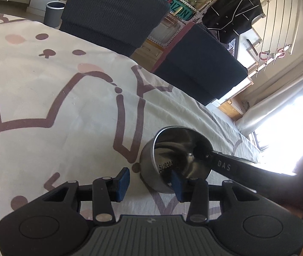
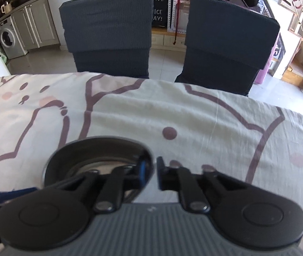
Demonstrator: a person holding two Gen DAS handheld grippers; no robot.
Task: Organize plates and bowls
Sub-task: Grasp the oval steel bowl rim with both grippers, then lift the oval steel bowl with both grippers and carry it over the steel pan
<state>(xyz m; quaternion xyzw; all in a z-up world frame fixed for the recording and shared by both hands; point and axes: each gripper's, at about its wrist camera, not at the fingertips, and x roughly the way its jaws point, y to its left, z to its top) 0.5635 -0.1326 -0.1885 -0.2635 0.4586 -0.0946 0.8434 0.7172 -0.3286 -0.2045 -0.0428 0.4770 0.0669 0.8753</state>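
bowl [image 1: 172,160]: shiny silver steel, dark mirrored inside | tablecloth [image 1: 66,106]: cream, mauve outlines, dots, pale pink spots | chair covers [image 2: 108,32]: dark navy ribbed, 12 o'clock | gripper pads [image 1: 123,179]: blue on black fingers | bin [image 1: 54,13]: grey, 11 o'clock

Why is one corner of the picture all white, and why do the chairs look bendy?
In the left wrist view, sunlight through the window washes out that corner, and glare shines off the steel bowl. In the right wrist view, the fisheye lens bends the chairs and the tablecloth edge, and the right side is slightly blurred.
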